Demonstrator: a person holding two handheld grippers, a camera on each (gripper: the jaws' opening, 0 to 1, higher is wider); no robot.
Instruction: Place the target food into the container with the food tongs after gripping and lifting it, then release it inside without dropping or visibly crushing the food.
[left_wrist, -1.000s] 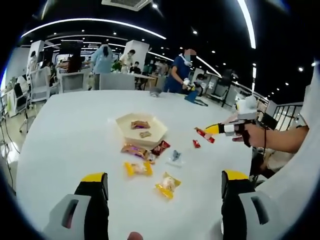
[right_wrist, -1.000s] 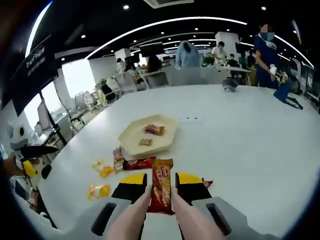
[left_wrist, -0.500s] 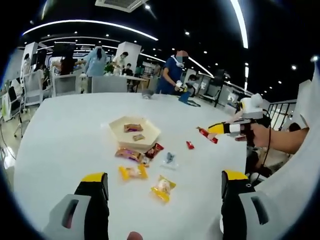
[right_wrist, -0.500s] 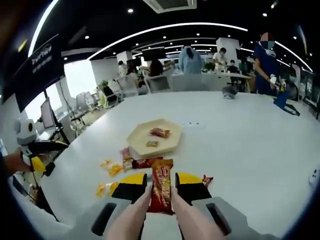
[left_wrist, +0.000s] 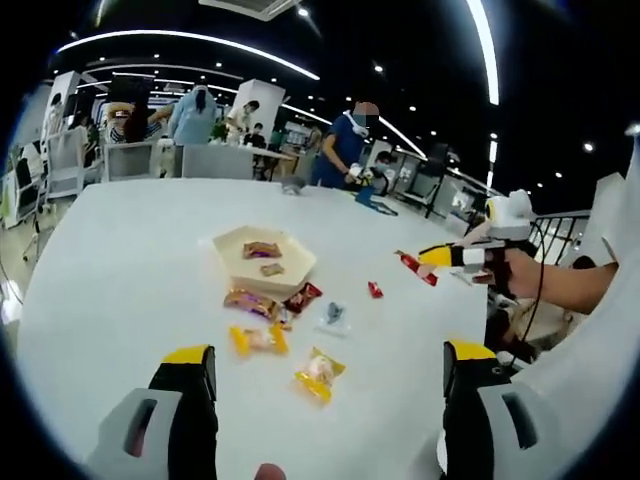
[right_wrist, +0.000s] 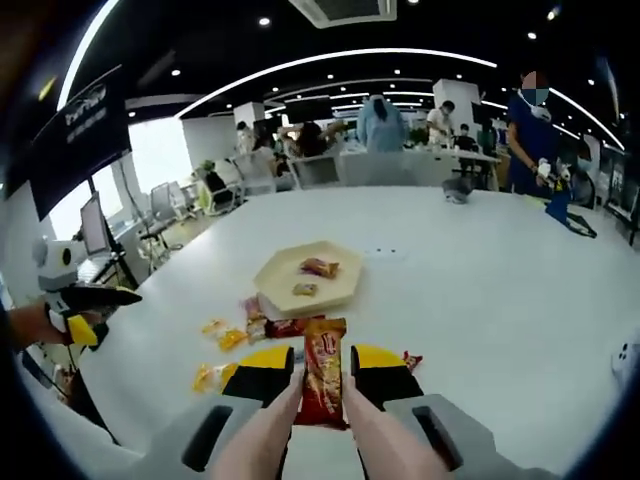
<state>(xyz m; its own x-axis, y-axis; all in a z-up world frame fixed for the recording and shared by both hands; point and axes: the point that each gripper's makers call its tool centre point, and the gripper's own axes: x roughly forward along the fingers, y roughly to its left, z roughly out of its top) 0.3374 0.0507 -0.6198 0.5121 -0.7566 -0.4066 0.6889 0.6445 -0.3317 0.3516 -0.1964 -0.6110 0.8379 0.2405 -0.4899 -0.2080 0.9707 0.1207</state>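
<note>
Red snack packet (right_wrist: 322, 380) (lettering unreadable) clamped in right gripper (right_wrist: 322, 372) jaws.

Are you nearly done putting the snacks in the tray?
Partly. Two snacks already lie in the hexagonal tray. The right gripper holds a red snack packet lifted off the white table, not yet over the tray. Yellow packets and others lie on the table. The left gripper is open, holding nothing.
</note>
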